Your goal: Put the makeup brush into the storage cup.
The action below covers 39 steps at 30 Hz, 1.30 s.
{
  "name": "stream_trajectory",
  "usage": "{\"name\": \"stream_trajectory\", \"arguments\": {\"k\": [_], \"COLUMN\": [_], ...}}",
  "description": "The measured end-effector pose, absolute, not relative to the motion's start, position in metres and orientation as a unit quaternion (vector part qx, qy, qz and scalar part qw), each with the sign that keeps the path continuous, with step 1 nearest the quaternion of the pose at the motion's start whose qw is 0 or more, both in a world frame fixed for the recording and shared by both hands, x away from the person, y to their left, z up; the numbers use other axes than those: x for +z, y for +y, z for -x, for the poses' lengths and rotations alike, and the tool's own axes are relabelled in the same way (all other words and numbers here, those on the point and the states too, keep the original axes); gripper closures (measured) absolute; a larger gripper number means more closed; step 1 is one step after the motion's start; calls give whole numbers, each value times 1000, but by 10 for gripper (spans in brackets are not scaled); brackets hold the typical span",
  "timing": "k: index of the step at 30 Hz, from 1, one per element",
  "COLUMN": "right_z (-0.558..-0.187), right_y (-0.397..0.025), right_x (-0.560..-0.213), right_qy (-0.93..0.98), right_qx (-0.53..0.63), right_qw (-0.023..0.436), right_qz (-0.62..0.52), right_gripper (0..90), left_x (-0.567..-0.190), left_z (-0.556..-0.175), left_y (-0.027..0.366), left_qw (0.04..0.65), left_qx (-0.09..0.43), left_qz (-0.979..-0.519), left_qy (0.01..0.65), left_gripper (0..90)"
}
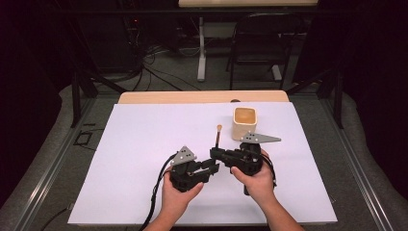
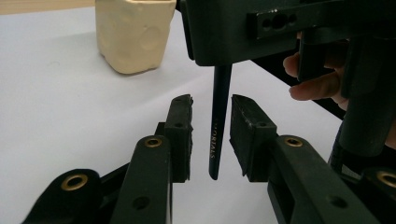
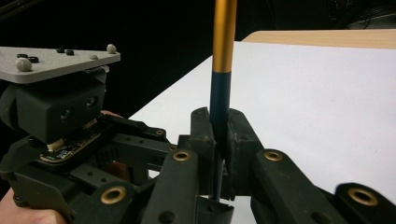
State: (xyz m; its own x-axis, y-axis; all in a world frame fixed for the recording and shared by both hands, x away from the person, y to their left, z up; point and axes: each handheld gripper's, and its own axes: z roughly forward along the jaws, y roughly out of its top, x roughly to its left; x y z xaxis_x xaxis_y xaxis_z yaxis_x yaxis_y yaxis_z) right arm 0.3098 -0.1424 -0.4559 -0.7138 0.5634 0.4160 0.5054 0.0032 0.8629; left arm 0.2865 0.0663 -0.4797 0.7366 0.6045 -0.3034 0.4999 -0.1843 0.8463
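A paintbrush (image 1: 218, 138) with a dark blue handle (image 3: 218, 100), a gold ferrule (image 3: 224, 32) and an orange tip stands nearly upright over the white sheet. My right gripper (image 3: 219, 135) is shut on its handle; in the high view this gripper (image 1: 215, 153) is left of the person's right hand. My left gripper (image 2: 212, 102) is open, and the handle's lower end (image 2: 218, 130) hangs between its jaws without touching either. In the high view the left gripper (image 1: 211, 167) sits just below the right one. A cream square cup (image 1: 245, 123) stands behind them, and is visible at upper left in the left gripper view (image 2: 133, 35).
A white sheet (image 1: 144, 159) covers most of the wooden table (image 1: 159, 97). Beyond the table's far edge stand a black chair (image 1: 262, 43) and a table leg, with cables on the floor. Dark curtains close off both sides.
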Motion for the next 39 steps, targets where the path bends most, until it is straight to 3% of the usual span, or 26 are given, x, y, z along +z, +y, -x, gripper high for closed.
{"name": "stream_trajectory", "arguments": {"k": [17,36,39], "right_z": [-309,-309,-309], "right_y": [-137,-137,-138], "right_x": [-458,-458,-458], "right_qy": [711,714,710], "right_qx": [596,593,595], "right_qw": [18,18,13], "right_qz": [-373,-372,-375], "right_gripper": [832,831,780], "left_x": [-480,-481,-481], "left_z": [-285,-284,-284], "left_y": [63,64,65], "left_qw": [534,530,531], "left_qx": [43,55,57], "left_qz": [-763,-765,-764], "left_qy": [362,362,362], "left_gripper": [830,843,844]}}
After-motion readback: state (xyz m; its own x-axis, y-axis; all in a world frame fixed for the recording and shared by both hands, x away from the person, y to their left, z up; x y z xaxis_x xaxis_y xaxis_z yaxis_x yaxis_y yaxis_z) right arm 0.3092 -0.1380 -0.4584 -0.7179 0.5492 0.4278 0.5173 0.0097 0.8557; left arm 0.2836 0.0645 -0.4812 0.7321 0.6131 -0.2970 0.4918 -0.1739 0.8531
